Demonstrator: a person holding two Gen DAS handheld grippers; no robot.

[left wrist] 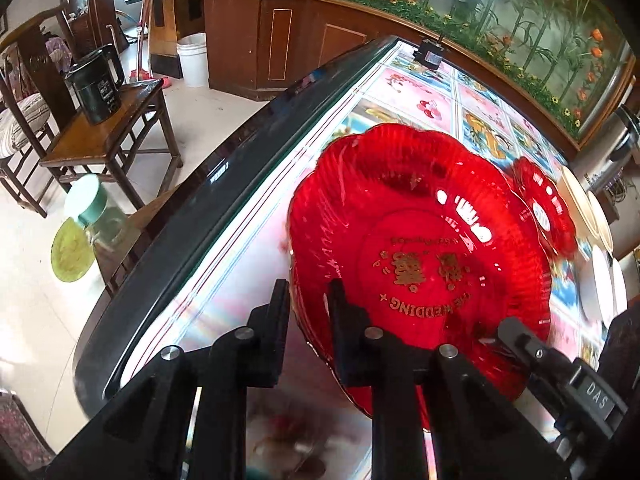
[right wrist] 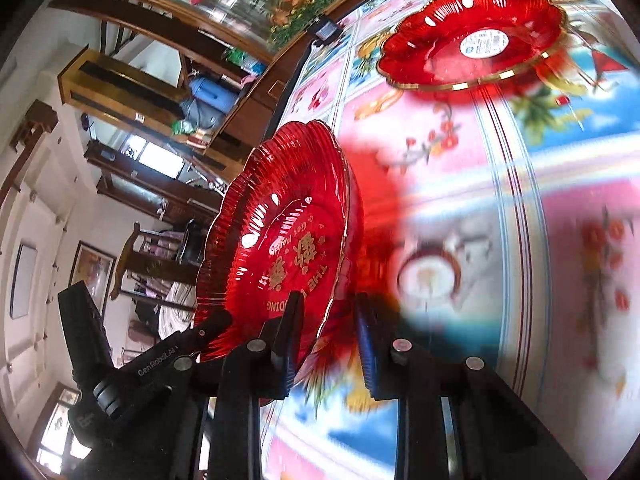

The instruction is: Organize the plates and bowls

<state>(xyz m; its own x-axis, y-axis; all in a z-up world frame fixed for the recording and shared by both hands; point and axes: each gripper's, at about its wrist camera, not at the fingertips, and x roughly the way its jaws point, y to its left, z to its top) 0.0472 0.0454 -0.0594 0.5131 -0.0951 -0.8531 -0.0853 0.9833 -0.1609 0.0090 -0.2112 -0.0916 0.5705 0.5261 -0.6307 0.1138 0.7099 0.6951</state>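
Red plate [left wrist: 420, 256] tilted off table [left wrist: 248, 216], rim pinched by left gripper [left wrist: 308, 300] & right gripper [right wrist: 328, 312].

Gold lettering on the big red plate [left wrist: 420, 264] reads "THE WEDDING" round its middle, with gold Chinese characters I can't make out. The other tongs' handle [left wrist: 596, 398] carries "DAS"; from the right wrist view a black handle [right wrist: 156, 364] reads "GenRobot.AI"

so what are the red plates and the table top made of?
Big red plate: clear red glass or hard plastic, glossy, ribbed, gold print. Small red plate: looks the same, gilt rim, sticker. Table top: seemingly clear glass, mirror-like sheen, over a printed cloth.
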